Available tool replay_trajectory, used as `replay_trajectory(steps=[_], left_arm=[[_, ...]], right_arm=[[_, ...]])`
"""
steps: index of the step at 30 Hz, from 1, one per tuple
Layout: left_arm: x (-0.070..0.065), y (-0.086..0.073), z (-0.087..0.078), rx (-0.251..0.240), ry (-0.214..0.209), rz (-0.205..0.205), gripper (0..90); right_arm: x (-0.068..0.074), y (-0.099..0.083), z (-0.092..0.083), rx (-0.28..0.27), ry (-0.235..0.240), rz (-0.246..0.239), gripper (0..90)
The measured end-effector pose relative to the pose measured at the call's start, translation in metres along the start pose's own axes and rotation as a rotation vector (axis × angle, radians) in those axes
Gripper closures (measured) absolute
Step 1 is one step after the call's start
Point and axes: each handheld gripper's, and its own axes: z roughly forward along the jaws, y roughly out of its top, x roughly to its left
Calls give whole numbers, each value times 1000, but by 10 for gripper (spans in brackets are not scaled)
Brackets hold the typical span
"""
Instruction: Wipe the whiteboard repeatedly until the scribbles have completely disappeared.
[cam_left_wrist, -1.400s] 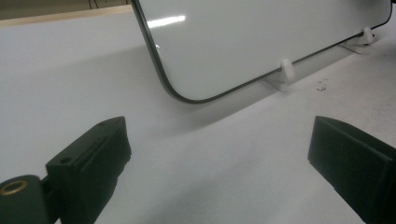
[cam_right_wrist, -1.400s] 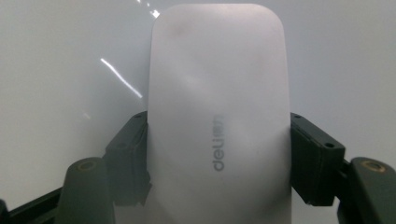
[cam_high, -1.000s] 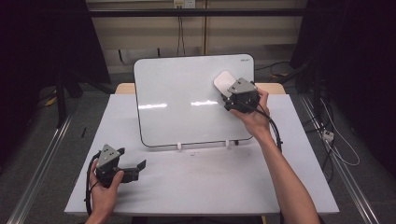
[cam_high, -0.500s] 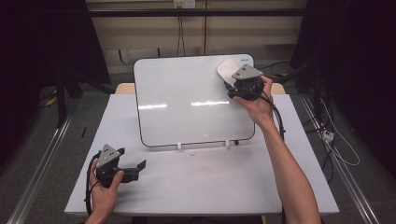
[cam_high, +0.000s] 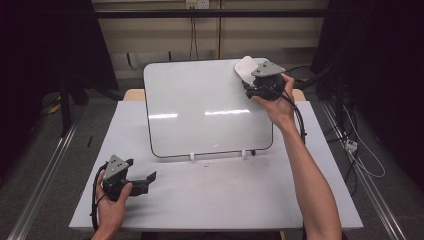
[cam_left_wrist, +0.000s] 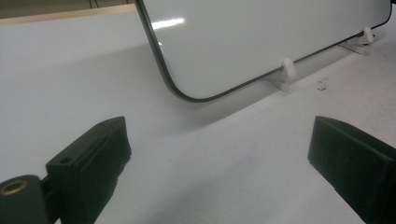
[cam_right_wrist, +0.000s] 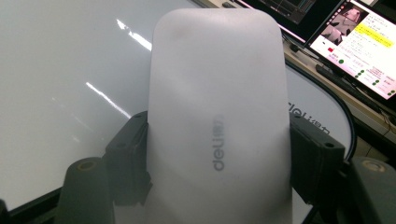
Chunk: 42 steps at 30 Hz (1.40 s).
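Observation:
A white whiteboard (cam_high: 205, 110) stands tilted back on the white table (cam_high: 225, 200). My right gripper (cam_high: 248, 76) is up at the board's top right corner, shut on a white rounded eraser (cam_high: 245, 66). In the right gripper view the eraser (cam_right_wrist: 219, 107), marked "deli", sits clamped between both black jaws, with the whiteboard (cam_right_wrist: 60, 70) behind it. My left gripper (cam_high: 148, 181) rests near the table's front left corner, held by a hand. Its jaws stand open and wide apart with nothing between them, facing the whiteboard's (cam_left_wrist: 261, 37) lower edge.
Two small white feet (cam_high: 192, 157) (cam_high: 243, 153) prop the board's lower edge. A lit monitor (cam_right_wrist: 359, 37) stands beyond the board in the right gripper view. Cables (cam_high: 360, 155) lie on the floor to the right, and metal rails (cam_high: 45, 175) flank the table.
My right gripper has carried the eraser up and away along the board's right side to its top right corner. The left gripper has stayed in place.

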Motion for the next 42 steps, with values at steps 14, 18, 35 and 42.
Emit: replay_trajectory(steps=[14,18,35,42], left_arm=[[2,-1,-5,-10,8,-5,53],[2,-1,-5,-13,8,-6,53],[1,-1,-5,-13,10,-1,53],[0,0,-3,-7,5,7,53]], right_arm=[[-7,-5,-6,37,-36,94,317],[-5,-5,-8,57,-59,129,317],[17,-40,-25,169,-102,279,319],[38,-60,-35,191,-75,221,319]])
